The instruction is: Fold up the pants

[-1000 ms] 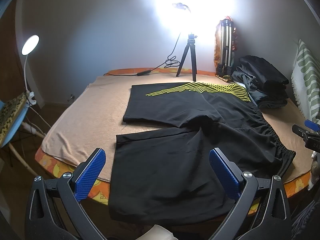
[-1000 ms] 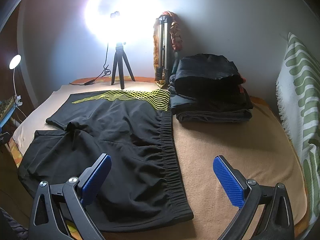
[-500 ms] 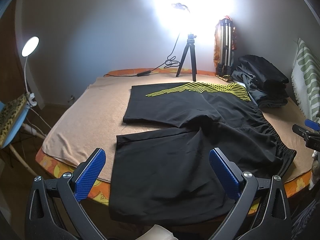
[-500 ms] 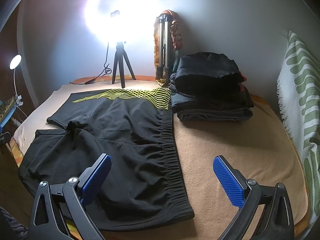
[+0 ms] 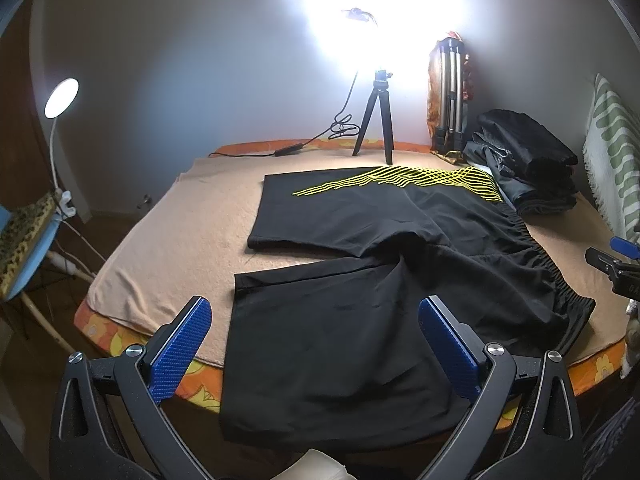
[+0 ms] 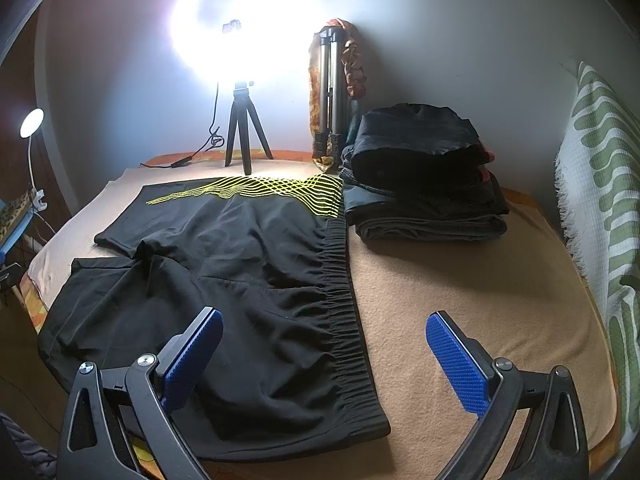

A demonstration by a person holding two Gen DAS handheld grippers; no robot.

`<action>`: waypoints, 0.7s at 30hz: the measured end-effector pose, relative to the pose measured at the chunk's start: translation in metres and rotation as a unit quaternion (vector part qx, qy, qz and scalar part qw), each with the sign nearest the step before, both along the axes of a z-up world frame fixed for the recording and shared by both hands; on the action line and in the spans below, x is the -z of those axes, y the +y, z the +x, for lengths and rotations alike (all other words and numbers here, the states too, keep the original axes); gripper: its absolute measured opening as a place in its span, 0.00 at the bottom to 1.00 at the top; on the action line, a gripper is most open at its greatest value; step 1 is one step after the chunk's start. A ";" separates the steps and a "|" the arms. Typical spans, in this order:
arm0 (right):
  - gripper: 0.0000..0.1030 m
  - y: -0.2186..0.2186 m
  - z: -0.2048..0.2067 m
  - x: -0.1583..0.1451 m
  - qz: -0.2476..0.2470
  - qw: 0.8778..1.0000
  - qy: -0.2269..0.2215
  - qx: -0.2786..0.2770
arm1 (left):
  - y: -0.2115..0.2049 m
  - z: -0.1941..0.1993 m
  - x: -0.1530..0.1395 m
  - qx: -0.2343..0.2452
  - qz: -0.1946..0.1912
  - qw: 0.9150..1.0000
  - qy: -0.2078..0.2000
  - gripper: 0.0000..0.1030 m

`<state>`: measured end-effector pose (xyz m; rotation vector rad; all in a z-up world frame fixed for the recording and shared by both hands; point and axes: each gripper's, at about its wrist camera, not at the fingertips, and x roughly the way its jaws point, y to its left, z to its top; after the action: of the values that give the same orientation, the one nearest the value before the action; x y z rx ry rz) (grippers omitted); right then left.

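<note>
Little has moved: the right gripper (image 6: 324, 348) has edged closer to the waistband. The shorts (image 5: 360, 280) lie flat on the bed (image 6: 460, 300), probably awaiting folding. Left gripper (image 5: 314, 336) hovers; both jaws apart, empty.

Your main light is the ring light (image 5: 380, 12) on its tripod at the far wall; it blows out to white glare in both views. A small lamp (image 5: 61, 92) glows at your left. The room stays dim, the black pants (image 6: 248, 280) lose detail, and fisheye bending darkens the corners.
</note>
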<state>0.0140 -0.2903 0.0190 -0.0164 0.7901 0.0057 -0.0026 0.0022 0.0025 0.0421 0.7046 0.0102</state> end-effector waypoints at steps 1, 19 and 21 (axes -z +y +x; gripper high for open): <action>1.00 0.000 0.000 0.000 0.000 1.000 0.000 0.000 | 0.001 0.000 0.000 0.000 0.000 1.000 0.000 1.00; 1.00 0.002 -0.001 0.000 0.000 1.000 0.000 -0.001 | 0.004 -0.001 0.000 0.000 0.001 1.000 -0.001 1.00; 1.00 0.001 0.000 0.000 0.000 1.000 0.000 -0.001 | 0.005 -0.001 -0.001 0.000 0.002 1.000 -0.002 1.00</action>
<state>0.0138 -0.2898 0.0194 -0.0171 0.7909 0.0077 -0.0040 0.0067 0.0033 0.0457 0.7005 0.0122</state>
